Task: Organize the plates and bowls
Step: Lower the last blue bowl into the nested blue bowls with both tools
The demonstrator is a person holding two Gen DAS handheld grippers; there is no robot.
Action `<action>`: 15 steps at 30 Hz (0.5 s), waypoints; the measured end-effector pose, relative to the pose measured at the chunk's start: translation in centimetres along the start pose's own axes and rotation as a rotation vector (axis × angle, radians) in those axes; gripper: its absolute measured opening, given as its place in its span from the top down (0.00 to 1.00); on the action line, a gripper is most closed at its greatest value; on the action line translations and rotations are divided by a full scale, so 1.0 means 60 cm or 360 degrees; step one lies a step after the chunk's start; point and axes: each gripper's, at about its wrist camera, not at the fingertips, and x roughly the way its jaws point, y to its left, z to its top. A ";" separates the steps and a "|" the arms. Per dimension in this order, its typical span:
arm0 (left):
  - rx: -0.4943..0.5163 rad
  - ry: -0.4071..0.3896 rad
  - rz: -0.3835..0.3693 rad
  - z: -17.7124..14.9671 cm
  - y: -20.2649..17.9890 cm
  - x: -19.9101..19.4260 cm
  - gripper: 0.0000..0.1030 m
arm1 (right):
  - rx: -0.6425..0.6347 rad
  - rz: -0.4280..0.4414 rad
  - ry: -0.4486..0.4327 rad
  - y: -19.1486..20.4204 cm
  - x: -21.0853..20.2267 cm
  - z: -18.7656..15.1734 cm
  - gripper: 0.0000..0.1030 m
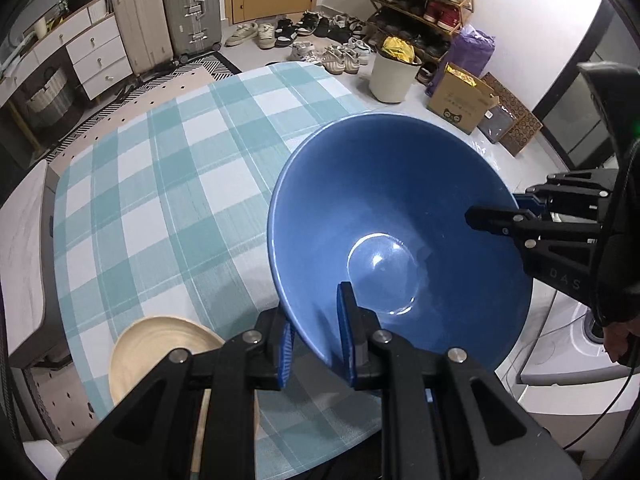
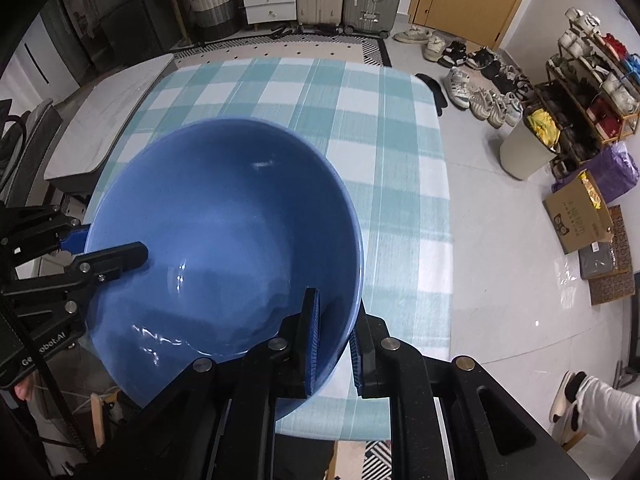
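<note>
A large blue bowl [image 1: 380,200] hangs tilted above the table, carried between both grippers. My left gripper [image 1: 316,332] is shut on the bowl's near rim, one pad inside and one outside the wall. Across the bowl, my right gripper [image 1: 514,208] clamps the opposite rim. In the right wrist view the blue bowl [image 2: 224,208] fills the middle, with the right gripper [image 2: 335,340] shut on its rim at the bottom and the left gripper [image 2: 90,248] shut on its left edge. A beige plate [image 1: 160,344] lies on the cloth near the table's front left.
The table wears a teal and white checked cloth [image 1: 168,184]. On the floor to its right are a white bin [image 1: 392,76], a cardboard box [image 1: 460,100], a shoe rack [image 1: 424,8] and loose shoes. Suitcases [image 1: 192,8] and drawers stand behind. A person's slippered foot [image 2: 572,400] is at lower right.
</note>
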 end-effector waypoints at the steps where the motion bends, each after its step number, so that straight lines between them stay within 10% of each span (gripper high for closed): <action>1: 0.0008 0.0000 0.0004 -0.004 -0.001 0.003 0.83 | 0.0001 0.0011 0.0003 0.000 0.006 -0.006 0.87; 15: 0.0065 0.0013 0.0107 -0.059 -0.015 0.072 0.83 | -0.0015 0.0064 0.0045 0.007 0.079 -0.052 0.87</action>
